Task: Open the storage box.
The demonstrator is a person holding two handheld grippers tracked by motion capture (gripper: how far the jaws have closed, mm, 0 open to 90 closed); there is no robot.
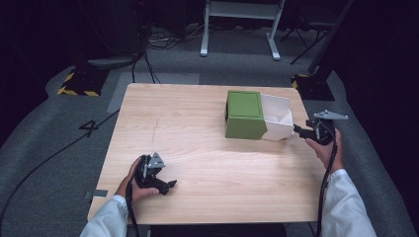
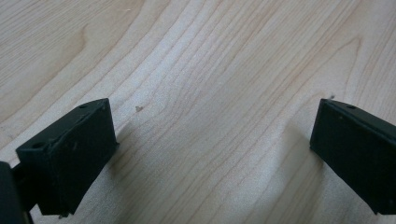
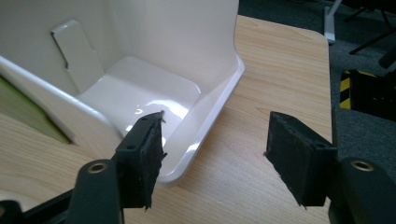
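Left tongs (image 1: 165, 186): nearest the person, low over the pale wood-grain tabletop (image 1: 197, 148) at its near left, held in the left hand (image 1: 131, 180). In the left gripper view the two black jaws stand wide apart with bare wood between them.

Right tongs (image 1: 299, 129): at the right edge of the tabletop, in the right hand (image 1: 326, 148), pointing left at the white tray. The jaws stand fairly wide and grip nothing. In the right gripper view one black pad (image 3: 147, 154) sits in front of the tray's rounded corner and the other hangs over bare wood; whether the pad touches the rim I cannot tell.

Glossy white plastic tray (image 1: 276, 118): pulled part-way out of the right end of the sleeve, open side up, empty inside.

Green cardboard box sleeve (image 1: 244, 114): on the far right part of the tabletop, lying flat, the tray's other end inside it.

Behind: grey carpet floor (image 1: 59, 148), a white metal frame (image 1: 242, 24) beyond the tabletop.
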